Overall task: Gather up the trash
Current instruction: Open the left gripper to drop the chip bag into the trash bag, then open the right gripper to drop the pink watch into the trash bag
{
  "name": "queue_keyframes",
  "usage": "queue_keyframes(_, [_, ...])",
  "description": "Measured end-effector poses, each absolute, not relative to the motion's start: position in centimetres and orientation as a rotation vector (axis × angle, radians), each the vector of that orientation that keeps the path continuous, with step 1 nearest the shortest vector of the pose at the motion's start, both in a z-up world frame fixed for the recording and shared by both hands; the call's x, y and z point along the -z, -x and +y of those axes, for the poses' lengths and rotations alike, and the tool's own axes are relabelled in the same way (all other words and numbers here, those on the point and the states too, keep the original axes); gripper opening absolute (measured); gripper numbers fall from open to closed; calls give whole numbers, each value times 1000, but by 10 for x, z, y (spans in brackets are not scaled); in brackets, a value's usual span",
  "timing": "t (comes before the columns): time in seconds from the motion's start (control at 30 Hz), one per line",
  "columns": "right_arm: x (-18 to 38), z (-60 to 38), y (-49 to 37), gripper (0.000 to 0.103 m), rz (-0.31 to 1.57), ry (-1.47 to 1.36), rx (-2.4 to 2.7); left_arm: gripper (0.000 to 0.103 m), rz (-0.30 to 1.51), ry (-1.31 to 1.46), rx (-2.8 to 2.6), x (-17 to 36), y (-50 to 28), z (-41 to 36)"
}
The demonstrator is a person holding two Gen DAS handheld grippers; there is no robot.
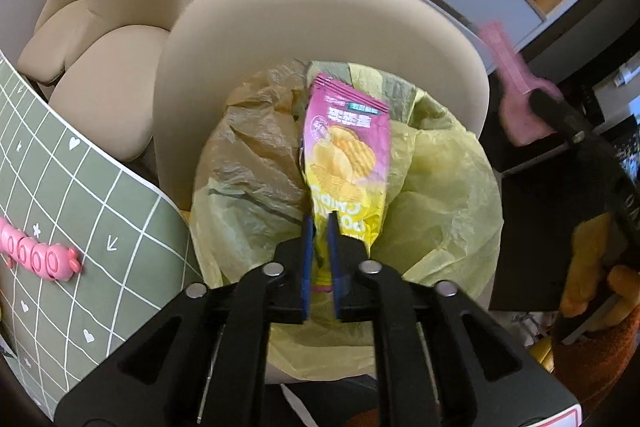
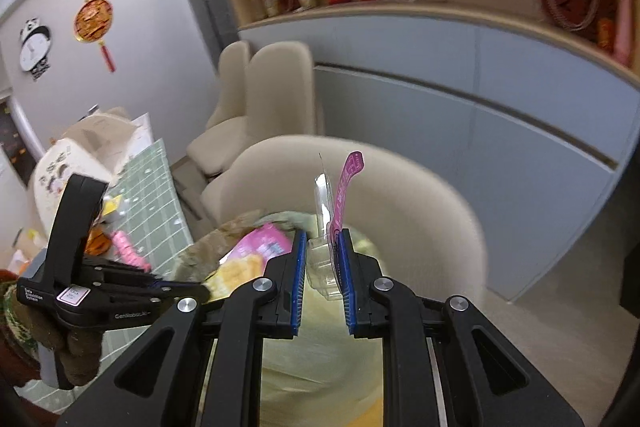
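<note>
A pink and yellow chip bag (image 1: pixel 344 147) lies over the mouth of a bin lined with a yellow plastic bag (image 1: pixel 440 187). My left gripper (image 1: pixel 320 223) hangs just above it, blue pads a little apart, with the bag's lower end in the gap. My right gripper (image 2: pixel 323 239) is shut on a clear blister pack with a pink card back (image 2: pixel 340 203) that sticks up from the pads, over the liner (image 2: pixel 320 367). In the left wrist view that pack (image 1: pixel 516 99) shows at the right, beyond the bin's rim. The right wrist view has the left gripper (image 2: pixel 200 289) at the chip bag (image 2: pixel 256 251).
A curved beige chair back (image 1: pixel 320 19) wraps around the bin. A table with a green grid cloth (image 1: pixel 60 207) and a pink toy (image 1: pixel 40 255) borders it on the left. More beige chairs (image 1: pixel 120 27) stand behind, grey cabinets (image 2: pixel 480 147) along the wall.
</note>
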State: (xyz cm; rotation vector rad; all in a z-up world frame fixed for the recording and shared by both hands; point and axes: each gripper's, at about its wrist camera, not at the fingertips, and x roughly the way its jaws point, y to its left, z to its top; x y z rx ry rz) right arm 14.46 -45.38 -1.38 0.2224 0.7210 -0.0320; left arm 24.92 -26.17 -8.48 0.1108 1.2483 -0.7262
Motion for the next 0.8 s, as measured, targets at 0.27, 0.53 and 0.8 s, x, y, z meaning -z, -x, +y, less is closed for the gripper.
queue_keyframes(0.27, [60, -407, -196, 17, 906, -327, -195, 37, 1115, 18, 595, 48, -252, -206])
queue_keyframes(0.53, [116, -412, -200, 17, 1107, -287, -87, 47, 923, -50, 418, 34, -223, -156])
queue_keyframes(0.8, [99, -402, -184, 29, 1057, -215, -46, 51, 994, -30, 360, 56, -212, -124])
